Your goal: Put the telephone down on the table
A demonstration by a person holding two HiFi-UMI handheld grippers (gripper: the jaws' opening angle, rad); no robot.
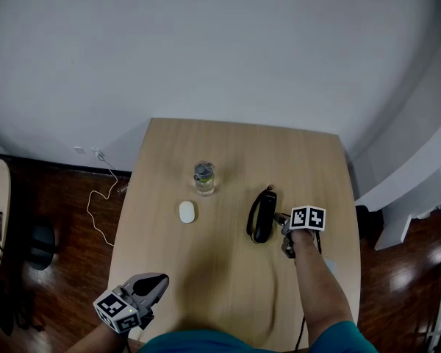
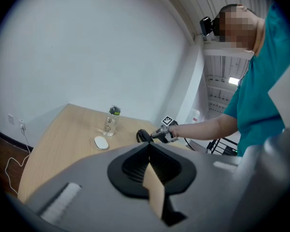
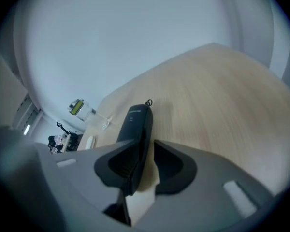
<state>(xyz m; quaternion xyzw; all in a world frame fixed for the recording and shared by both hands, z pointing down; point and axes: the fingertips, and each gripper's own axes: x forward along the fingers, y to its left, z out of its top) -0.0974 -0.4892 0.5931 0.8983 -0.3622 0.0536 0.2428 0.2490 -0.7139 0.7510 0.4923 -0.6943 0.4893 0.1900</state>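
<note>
Right claw (image 3: 141,149) clamps the telephone (image 3: 135,122) by its near end

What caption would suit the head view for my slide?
Right gripper closed on the phone, with bottle and mouse on the table to its left; left gripper shut at the near edge.

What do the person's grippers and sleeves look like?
The left gripper and right gripper have grey bodies with black, ridged pads. Each carries a white cube with black square markers. The person wears a teal short-sleeved shirt.
</note>
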